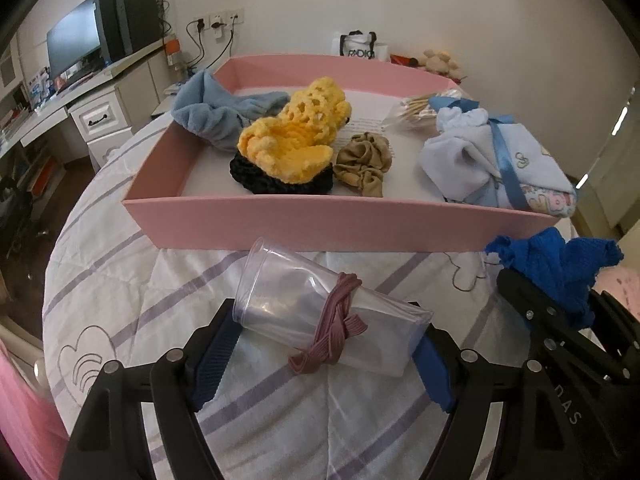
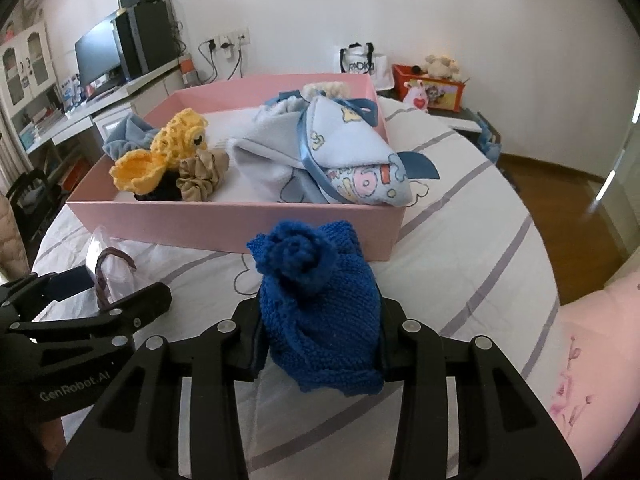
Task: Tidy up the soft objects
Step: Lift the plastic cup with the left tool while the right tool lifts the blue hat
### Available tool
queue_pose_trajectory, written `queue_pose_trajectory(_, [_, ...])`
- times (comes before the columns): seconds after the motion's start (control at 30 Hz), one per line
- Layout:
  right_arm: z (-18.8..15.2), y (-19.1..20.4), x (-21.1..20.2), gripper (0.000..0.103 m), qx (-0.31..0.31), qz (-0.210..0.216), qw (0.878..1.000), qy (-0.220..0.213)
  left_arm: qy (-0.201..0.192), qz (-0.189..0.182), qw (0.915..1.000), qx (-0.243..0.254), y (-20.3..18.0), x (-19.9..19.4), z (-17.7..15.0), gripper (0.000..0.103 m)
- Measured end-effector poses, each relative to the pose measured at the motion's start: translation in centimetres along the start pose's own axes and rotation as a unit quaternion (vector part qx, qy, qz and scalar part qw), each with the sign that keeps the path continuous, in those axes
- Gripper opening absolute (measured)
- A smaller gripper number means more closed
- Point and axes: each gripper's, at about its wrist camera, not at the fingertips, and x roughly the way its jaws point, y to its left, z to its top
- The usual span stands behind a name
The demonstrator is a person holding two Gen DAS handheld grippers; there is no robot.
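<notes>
While the pink box [image 1: 344, 220] is sitting on the striped bedspread [image 1: 120, 280] at twelve o'clock from both tools, each one is already gripping something. The left gripper [image 1: 320, 354] is clamping a clear plastic cup [image 1: 304, 304] lying on its side, mouth toward eleven o'clock, with a mauve braided hair band [image 1: 336, 328] wrapped round its middle. The right gripper [image 2: 320, 344] is squeezing a blue knitted piece [image 2: 320, 312], its rosette-like knot pointing toward the box; whether it is a small hat or a pouch is hard to tell from here. In the left wrist view that same piece is showing at three o'clock, near the box's front wall.

Inside the box, a yellow crochet piece [image 1: 296, 136] is lying over a black one [image 1: 248, 176], with a tan scrunchie [image 1: 362, 160] just beside them at three o'clock, a grey-blue fleece band [image 1: 208, 116] draped over the wall at ten o'clock, and a ribbon-tied pale blue blanket bundle [image 1: 496, 160] filling the two o'clock corner.

Judging by this, the gathering step is under way: the knit is being carried toward the box. The next move is likely calling for a lift over the front wall and a release onto the bare floor between scrunchie and bundle. The band probably wants slipping off the cup first, since the cup itself is not soft.
</notes>
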Motion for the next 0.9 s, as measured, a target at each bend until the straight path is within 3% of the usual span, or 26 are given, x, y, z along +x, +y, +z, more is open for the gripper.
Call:
queue_pose_trajectory(0.57, [-0.8,0.8,-6.8,0.038,0.005,-0.011,0.998,-0.056,-0.065,-0.005,0.9978,0.008,0.5,-8.4,-2.6,0.076])
queue_pose_trajectory(0.9, [-0.8,1.7,-11.8,0.038,-0.004,-0.012,0.995,-0.101,-0.131,-0.004,0.9913,0.012,0.5,-15.4,-4.7,0.076])
